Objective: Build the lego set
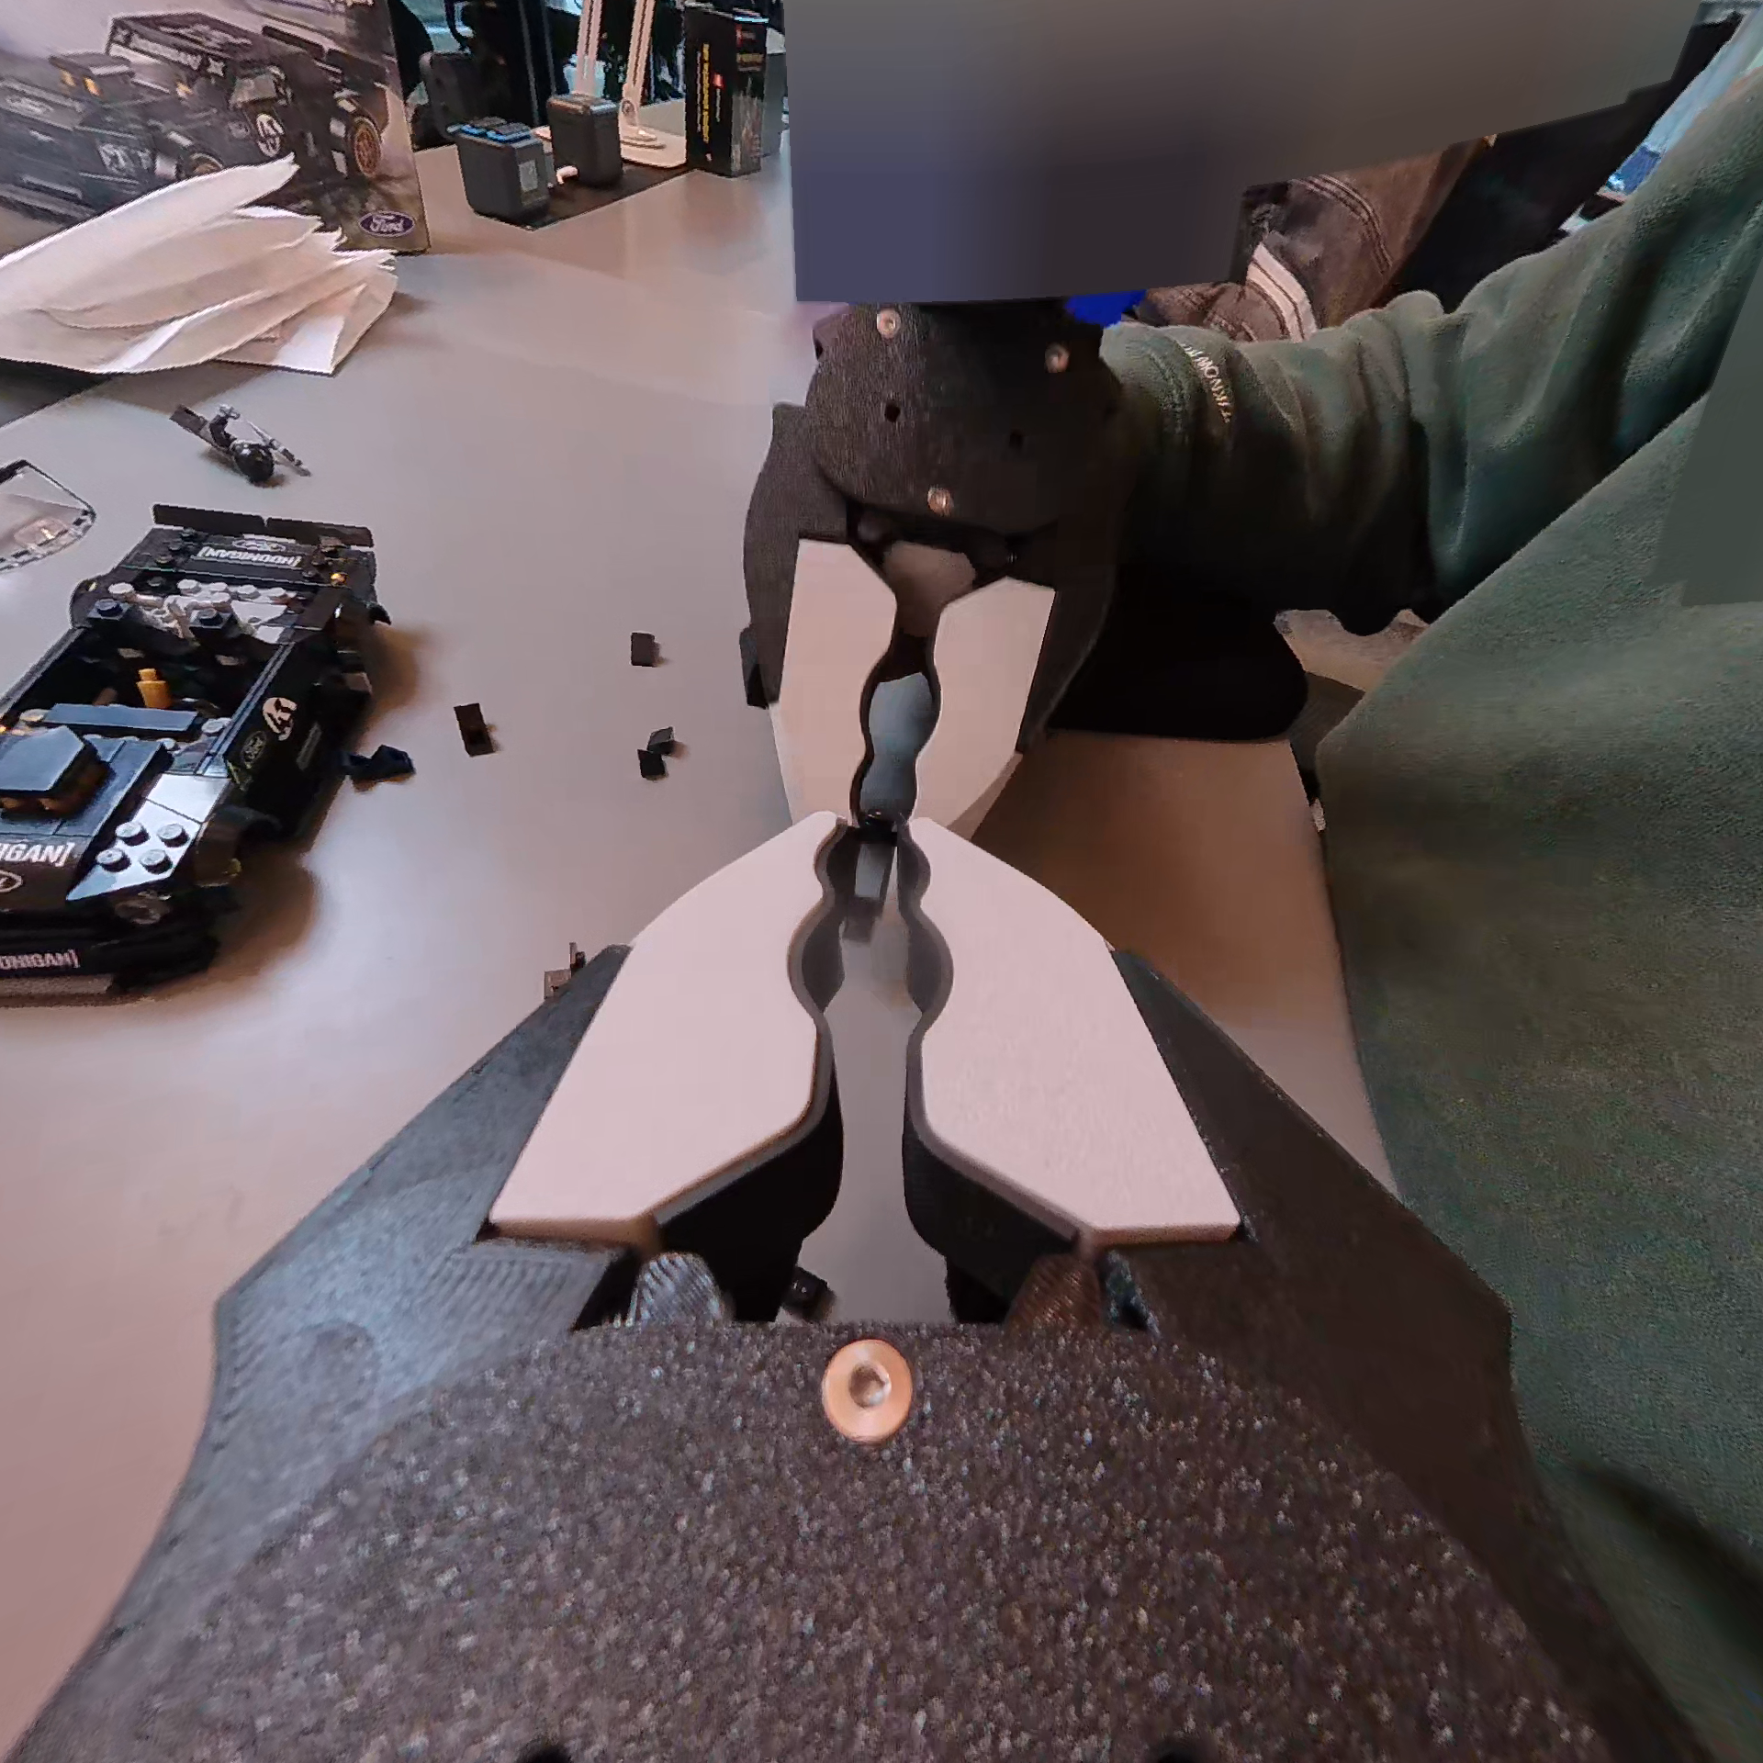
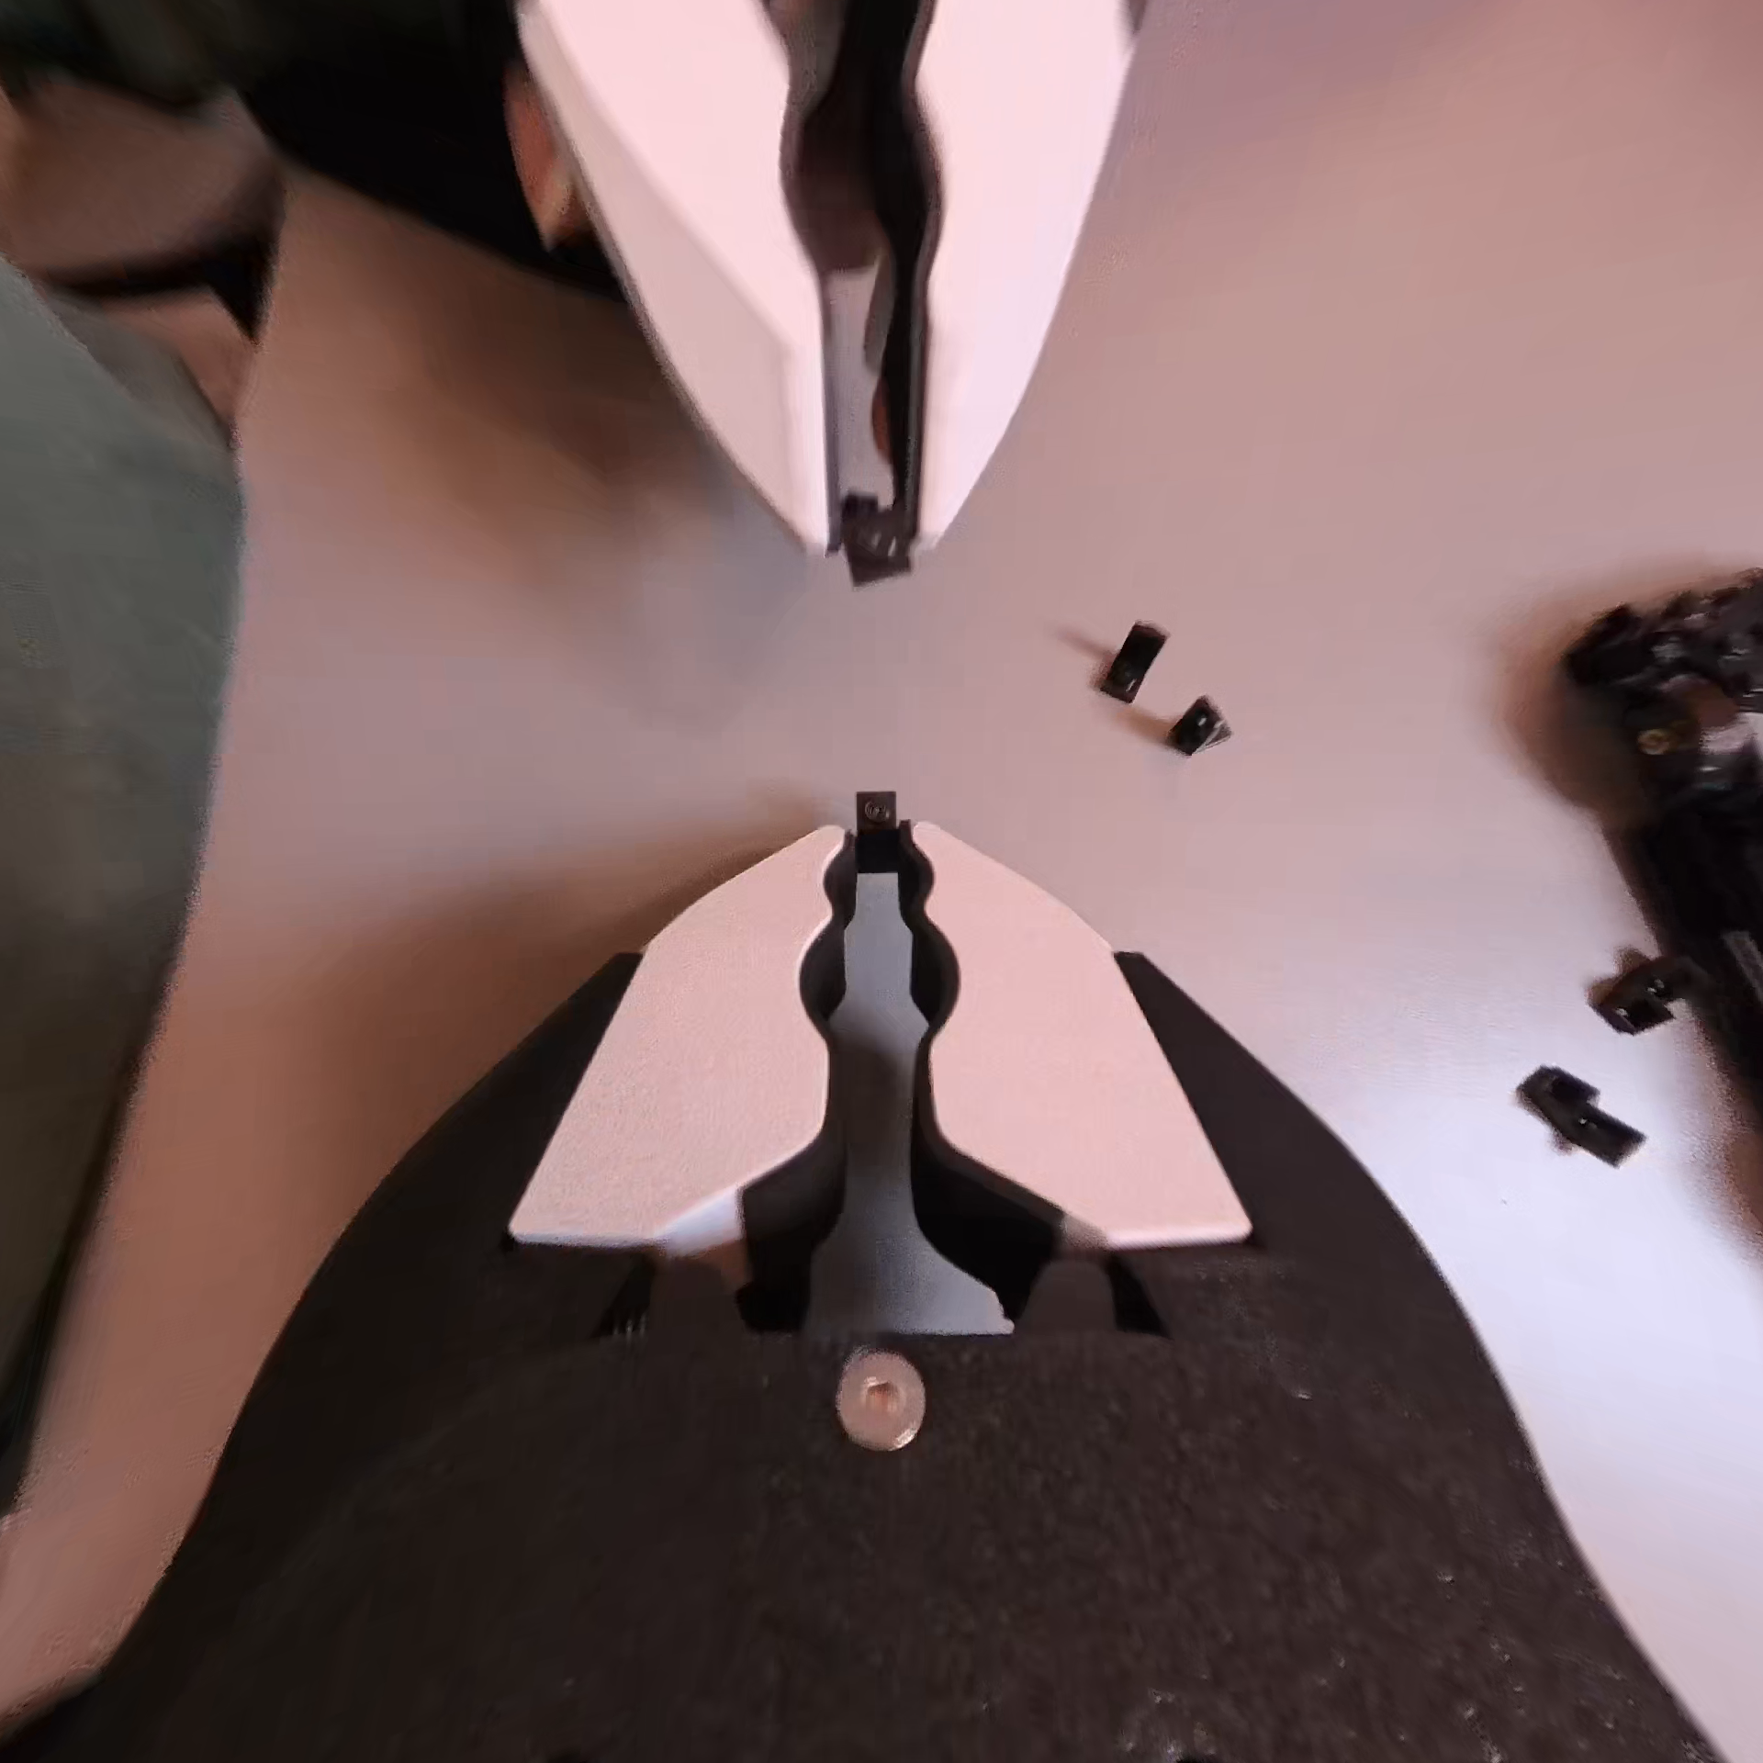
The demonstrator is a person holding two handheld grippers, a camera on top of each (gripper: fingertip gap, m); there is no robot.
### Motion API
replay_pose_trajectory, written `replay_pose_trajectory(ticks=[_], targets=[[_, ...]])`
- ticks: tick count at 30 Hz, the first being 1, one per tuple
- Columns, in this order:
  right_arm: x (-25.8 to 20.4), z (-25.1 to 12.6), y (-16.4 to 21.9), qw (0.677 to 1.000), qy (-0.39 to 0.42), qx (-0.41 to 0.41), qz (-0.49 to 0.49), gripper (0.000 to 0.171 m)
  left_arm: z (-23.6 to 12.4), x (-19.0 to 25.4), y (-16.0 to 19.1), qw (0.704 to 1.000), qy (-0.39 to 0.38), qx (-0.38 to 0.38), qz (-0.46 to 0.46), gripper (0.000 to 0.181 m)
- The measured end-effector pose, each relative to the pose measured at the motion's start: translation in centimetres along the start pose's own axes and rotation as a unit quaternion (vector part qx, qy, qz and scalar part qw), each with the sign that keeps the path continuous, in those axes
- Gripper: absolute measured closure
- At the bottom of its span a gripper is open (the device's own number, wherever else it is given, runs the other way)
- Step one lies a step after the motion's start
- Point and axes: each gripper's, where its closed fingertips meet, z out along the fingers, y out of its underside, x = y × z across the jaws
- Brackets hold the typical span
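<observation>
My left gripper (image 1: 870,832) is shut on a small black lego piece (image 1: 866,882) held between its tips. My right gripper (image 2: 880,832) is shut on another small black piece (image 2: 878,813). The two grippers face each other tip to tip above the table. In the right wrist view, which is blurred, the left gripper (image 2: 873,539) and its piece (image 2: 873,561) stand a short gap away from mine. The right gripper also shows in the left wrist view (image 1: 882,799). The partly built black lego car (image 1: 162,744) lies on the table to the left.
Several loose black pieces (image 1: 649,649) (image 2: 1133,660) and a dark blue one (image 1: 382,763) lie between the grippers and the car (image 2: 1698,706). White paper bags (image 1: 191,277) and the set's box (image 1: 219,105) are at the far left. A person's green sleeve (image 1: 1526,859) fills the right. Some 6 centimetres of space lies between my two pairs of fingers. Both grippers' tips are roughly 15 centimetres from the car (image 2: 1698,706). The left camera catches it too, in the left wrist view (image 1: 214,855).
</observation>
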Motion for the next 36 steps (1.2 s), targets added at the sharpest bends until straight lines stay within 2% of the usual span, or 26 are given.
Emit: replay_pose_trajectory(ticks=[7, 36], targets=[[-1.0, -1.8, -2.9, 0.998, -0.007, 0.062, 0.006, 0.163, 0.7, 0.6, 0.5, 1.0, 0.011, -0.018, 0.016, 0.172], [-1.1, -1.9, -3.1, 0.996, -0.024, 0.083, -0.002, 0.163, 1.2, 1.4, 1.3, 0.998, 0.04, -0.049, 0.018, 0.172]])
